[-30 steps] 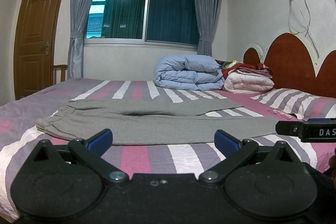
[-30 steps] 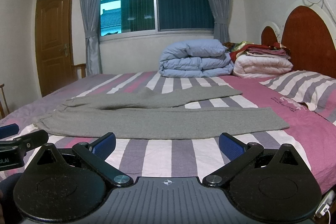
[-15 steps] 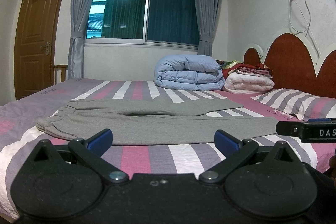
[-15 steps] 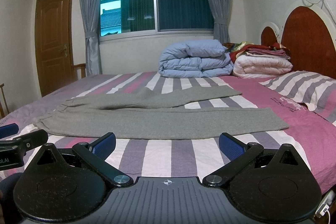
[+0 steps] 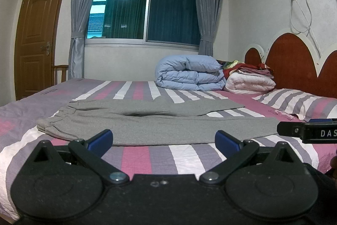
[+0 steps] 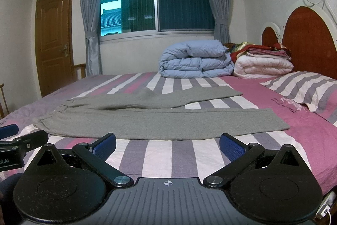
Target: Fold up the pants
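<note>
Grey pants (image 5: 155, 125) (image 6: 130, 119) lie flat on the striped bed, waistband at the left and the two legs spread apart toward the right. My left gripper (image 5: 163, 139) hovers over the near edge of the bed, just short of the nearer leg, open with nothing between its blue pads. My right gripper (image 6: 167, 146) hangs open the same way, in front of the nearer leg. A part of the right gripper (image 5: 311, 132) shows at the right edge of the left wrist view. A part of the left gripper (image 6: 19, 147) shows at the left edge of the right wrist view.
The bed (image 5: 189, 153) has a pink, grey and white striped sheet. At its far side sit a folded blue quilt (image 5: 189, 73), a white quilt with folded clothes (image 5: 250, 81) and a striped pillow (image 5: 294, 100) by the red headboard (image 5: 292, 64). A wooden door (image 5: 35, 41) stands at the left.
</note>
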